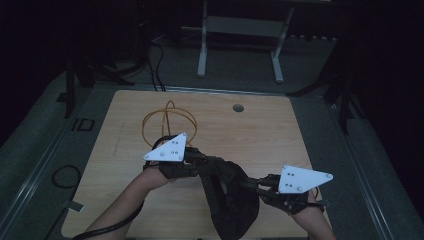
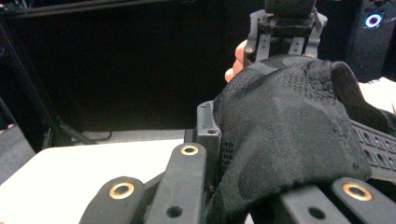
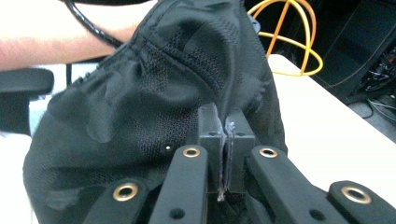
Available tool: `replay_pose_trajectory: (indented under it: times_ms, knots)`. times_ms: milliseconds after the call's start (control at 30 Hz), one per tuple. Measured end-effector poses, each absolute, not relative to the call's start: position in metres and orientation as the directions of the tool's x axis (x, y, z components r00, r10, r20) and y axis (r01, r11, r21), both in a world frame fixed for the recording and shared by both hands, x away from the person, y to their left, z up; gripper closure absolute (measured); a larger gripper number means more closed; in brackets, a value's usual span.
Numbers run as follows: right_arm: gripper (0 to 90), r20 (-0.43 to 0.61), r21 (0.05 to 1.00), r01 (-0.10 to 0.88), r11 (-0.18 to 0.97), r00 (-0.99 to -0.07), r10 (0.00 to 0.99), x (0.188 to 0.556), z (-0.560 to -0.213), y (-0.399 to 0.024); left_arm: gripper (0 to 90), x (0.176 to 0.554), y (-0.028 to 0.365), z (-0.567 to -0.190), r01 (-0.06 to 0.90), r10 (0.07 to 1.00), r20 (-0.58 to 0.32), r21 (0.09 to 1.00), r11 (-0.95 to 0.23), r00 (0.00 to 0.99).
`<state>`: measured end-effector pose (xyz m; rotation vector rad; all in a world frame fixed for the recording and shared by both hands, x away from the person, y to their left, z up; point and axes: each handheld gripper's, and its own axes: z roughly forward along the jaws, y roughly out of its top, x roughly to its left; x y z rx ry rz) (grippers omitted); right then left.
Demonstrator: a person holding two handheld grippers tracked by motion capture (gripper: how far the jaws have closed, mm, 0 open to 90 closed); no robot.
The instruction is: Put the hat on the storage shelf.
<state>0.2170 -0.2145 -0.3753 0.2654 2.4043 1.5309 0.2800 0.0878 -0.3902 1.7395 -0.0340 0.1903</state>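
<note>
1. A black mesh bag (image 1: 230,195) hangs between the two tools near the surface's front edge, towards its middle; its lower part sags to the edge while its upper rim is stretched between the hands.
2. The left tool (image 1: 200,159) is clenched on one side of the bag's rim; in the left gripper view the fabric (image 2: 289,135) drapes over its jaws, which stand together with cloth pinched between them.
3. The right tool (image 1: 255,183) is clenched on the opposite side; in the right gripper view its jaws meet tightly on a fold of the mesh (image 3: 154,102), with hardly a gap between them.
4. Judging from the two opposed grips, the bag is being held taut and spread, probably to open its mouth or shake it flat; holding both sides keeps the limp cloth from collapsing.
5. A yellow wire hoop frame (image 1: 167,125) stands behind the left tool, towards the surface's back left part, apart from the bag.
6. The surface (image 1: 280,130) is pale wood with rounded corners and a small round hole (image 1: 238,107) near its back edge.
7. The room is dark; a white metal stand (image 1: 240,40) stands on the grey floor beyond the back edge, with cables (image 1: 155,65) trailing beside it.
</note>
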Motion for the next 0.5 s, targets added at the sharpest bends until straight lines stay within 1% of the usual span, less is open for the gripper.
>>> replay_pose_trajectory:
  times_ms: [100, 267, 333, 467, 500]
  knots:
    - [88.0, -0.111, 0.92, 0.02, 0.391, -0.944, 0.31, 0.219, -0.372, -0.218, 85.1, 0.278, 0.088, -0.387, -0.128, 0.105, 0.149, 0.975, -0.184, 0.983]
    - [88.1, -0.097, 0.933, 0.031, 0.36, -0.937, 0.334, 0.223, -0.367, -0.223, 72.2, 0.275, 0.091, -0.381, -0.127, 0.136, 0.157, 0.97, -0.206, 0.978]
    - [88.1, -0.091, 0.937, 0.037, 0.348, -0.935, 0.343, 0.224, -0.364, -0.225, 70.7, 0.274, 0.094, -0.379, -0.132, 0.147, 0.164, 0.969, -0.207, 0.975]
    - [88.1, -0.101, 0.939, 0.033, 0.342, -0.924, 0.368, 0.225, -0.358, -0.227, 61.2, 0.273, 0.104, -0.376, -0.113, 0.185, 0.152, 0.972, -0.206, 0.971]
    - [88.1, -0.094, 0.942, 0.039, 0.334, -0.923, 0.373, 0.226, -0.357, -0.229, 60.5, 0.273, 0.106, -0.376, -0.104, 0.186, 0.142, 0.974, -0.202, 0.972]
